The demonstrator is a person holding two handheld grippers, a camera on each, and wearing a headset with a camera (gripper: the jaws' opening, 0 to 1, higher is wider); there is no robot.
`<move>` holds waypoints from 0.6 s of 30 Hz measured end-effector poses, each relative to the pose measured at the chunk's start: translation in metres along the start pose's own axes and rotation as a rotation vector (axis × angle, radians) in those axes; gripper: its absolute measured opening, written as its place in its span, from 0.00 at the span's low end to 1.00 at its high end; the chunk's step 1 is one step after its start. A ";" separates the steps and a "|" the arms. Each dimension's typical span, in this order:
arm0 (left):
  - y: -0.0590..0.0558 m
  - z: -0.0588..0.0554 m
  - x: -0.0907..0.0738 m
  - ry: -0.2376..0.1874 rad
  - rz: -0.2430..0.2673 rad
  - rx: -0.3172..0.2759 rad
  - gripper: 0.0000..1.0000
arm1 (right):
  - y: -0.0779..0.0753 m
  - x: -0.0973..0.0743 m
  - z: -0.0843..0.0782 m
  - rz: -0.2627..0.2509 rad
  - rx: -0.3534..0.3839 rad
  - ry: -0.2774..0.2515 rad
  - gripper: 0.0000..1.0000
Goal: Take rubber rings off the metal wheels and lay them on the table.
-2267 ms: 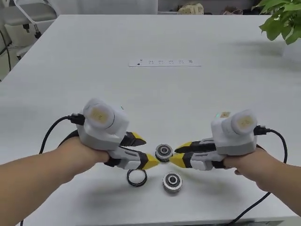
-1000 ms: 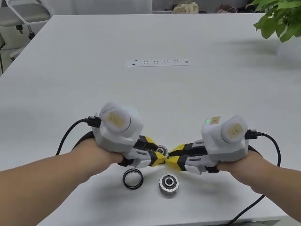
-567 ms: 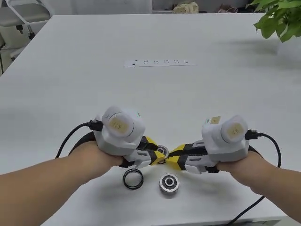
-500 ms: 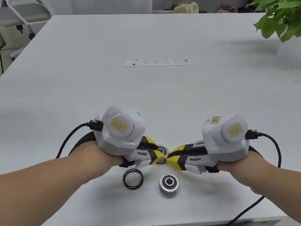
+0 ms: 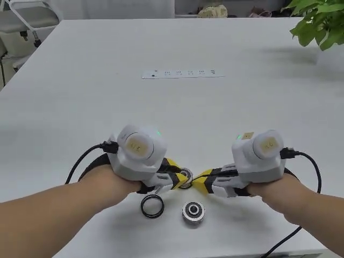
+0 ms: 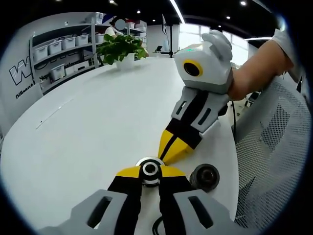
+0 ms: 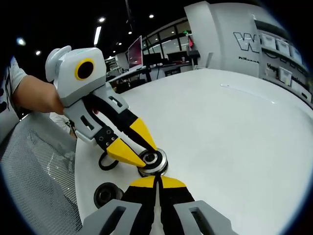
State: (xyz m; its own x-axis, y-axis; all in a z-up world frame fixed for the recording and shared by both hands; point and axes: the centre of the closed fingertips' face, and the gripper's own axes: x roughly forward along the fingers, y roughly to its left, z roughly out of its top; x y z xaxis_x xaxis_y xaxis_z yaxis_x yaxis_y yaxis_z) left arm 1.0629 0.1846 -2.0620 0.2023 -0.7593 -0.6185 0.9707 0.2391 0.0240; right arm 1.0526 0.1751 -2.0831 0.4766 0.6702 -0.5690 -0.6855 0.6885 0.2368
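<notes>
The left claw point(image 6: 149, 172) is clamped on a small metal wheel point(image 6: 150, 167), with 1 yellow tip on each side of it, low over the white worktop point(image 5: 161, 113). The right claw point(image 7: 156, 180) faces it with its 2 jaws pressed together, their tips meeting the wheel's rim. Whether they pinch any rubber there, I cannot tell. Nearer the person, 1 loose black rubber ring point(image 5: 152, 206) lies flat on the worktop below the left claw. A second wheel point(image 5: 193, 211), dark around its edge, lies near the ring without touching it. Far across the worktop lies a white power strip point(image 5: 183, 73), and a leafy plant point(image 5: 317, 24) stands at the far right corner.
</notes>
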 end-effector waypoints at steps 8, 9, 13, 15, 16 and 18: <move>0.000 0.000 0.000 -0.012 0.009 -0.004 0.07 | 0.000 -0.001 0.000 0.005 0.074 -0.011 0.00; 0.000 0.000 0.000 -0.012 0.010 -0.004 0.07 | -0.001 -0.001 0.000 0.005 0.086 -0.013 0.00; 0.000 0.000 0.000 -0.014 0.015 -0.005 0.07 | -0.002 -0.002 0.001 0.003 0.126 -0.023 0.00; 0.000 0.000 0.000 -0.012 0.018 -0.008 0.07 | -0.002 -0.003 0.001 0.003 0.161 -0.028 0.00; 0.000 0.000 0.000 -0.012 0.018 -0.009 0.07 | -0.002 -0.003 0.002 0.003 0.170 -0.032 0.00; 0.000 0.000 0.000 -0.012 0.019 -0.009 0.07 | -0.002 -0.004 0.002 0.004 0.180 -0.035 0.00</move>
State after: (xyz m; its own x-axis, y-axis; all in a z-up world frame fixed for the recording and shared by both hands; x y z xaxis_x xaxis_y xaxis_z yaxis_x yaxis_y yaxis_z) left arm 1.0629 0.1844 -2.0625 0.2224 -0.7618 -0.6084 0.9654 0.2592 0.0284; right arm 1.0534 0.1713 -2.0798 0.4954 0.6801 -0.5404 -0.5796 0.7222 0.3775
